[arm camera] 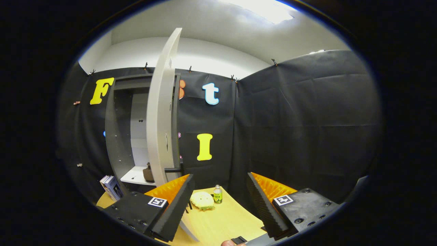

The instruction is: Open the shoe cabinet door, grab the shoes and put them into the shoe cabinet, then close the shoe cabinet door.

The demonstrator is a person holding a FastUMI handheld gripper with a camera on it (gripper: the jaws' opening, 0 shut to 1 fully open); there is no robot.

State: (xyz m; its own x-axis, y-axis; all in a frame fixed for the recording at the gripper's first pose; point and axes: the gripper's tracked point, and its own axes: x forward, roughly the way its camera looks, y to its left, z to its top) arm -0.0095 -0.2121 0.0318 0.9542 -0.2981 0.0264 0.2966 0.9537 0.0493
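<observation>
The dark shoe cabinet (pixel 117 136) stands against the booth wall, beyond my left finger. Its white door (pixel 160 119) is swung wide and faces me almost edge-on, with a black handle (pixel 172 169) low on its right side. A brown shoe (pixel 148 173) rests on the white shelf (pixel 135 176) inside, half hidden by the door. My gripper (pixel 220 177) is open with nothing between its fingers. The left finger (pixel 174 201) covers the door's lower part, and the door's bottom corner shows just inside that finger.
On the wooden table (pixel 225 218) ahead of the fingers lie a pale yellow round object (pixel 202 200) and a small green-labelled bottle (pixel 217 194). A blue and white box (pixel 112 187) leans at the table's left by the cabinet. A person's fingertip (pixel 228 243) shows below.
</observation>
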